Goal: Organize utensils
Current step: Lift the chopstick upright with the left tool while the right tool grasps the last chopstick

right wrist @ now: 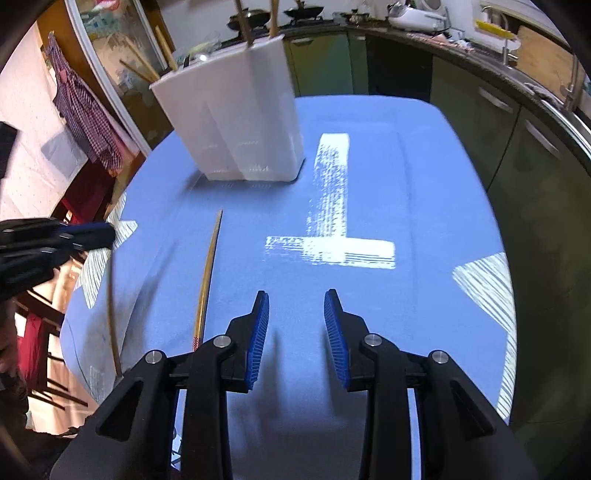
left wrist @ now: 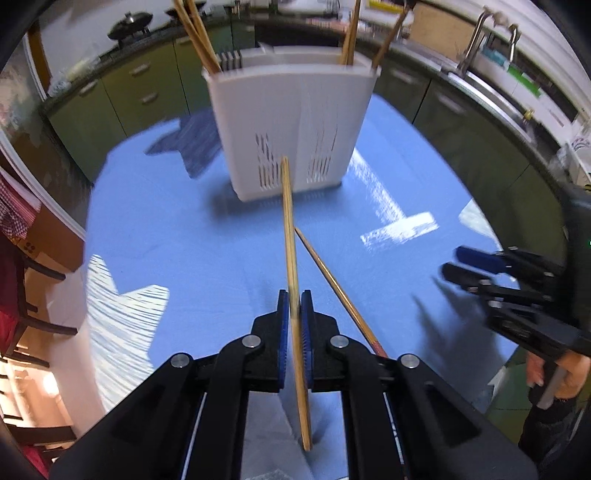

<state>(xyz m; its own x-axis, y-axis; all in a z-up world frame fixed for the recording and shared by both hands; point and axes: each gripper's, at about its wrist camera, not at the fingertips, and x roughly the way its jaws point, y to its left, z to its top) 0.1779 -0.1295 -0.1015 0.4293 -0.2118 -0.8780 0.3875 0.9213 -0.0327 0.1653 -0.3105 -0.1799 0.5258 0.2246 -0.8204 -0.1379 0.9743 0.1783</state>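
The blue-padded fingers [left wrist: 283, 332] of the left gripper [left wrist: 294, 306] are pressed together on a light wooden chopstick [left wrist: 290, 236], which runs forward between the pads with its far tip pointing at the white utensil holder [left wrist: 291, 125] and its near end sticking out behind the pads. The fingers [right wrist: 260, 332] of the right gripper [right wrist: 297, 306] stand spread apart with nothing between them, hovering over the blue tablecloth [right wrist: 424, 184].

Just beside the held chopstick, a second chopstick [left wrist: 332, 280], darker and with a reddish end, lies flat on the cloth; from the right wrist view it sits to the left of the right gripper.

Farther on, the holder stands upright on the cloth, with slotted vents low on its front wall. Several chopsticks [left wrist: 195, 33] already stand in its compartments, leaning out at both ends. Beyond the table, green kitchen cabinets [left wrist: 122, 92] run under a dark counter.
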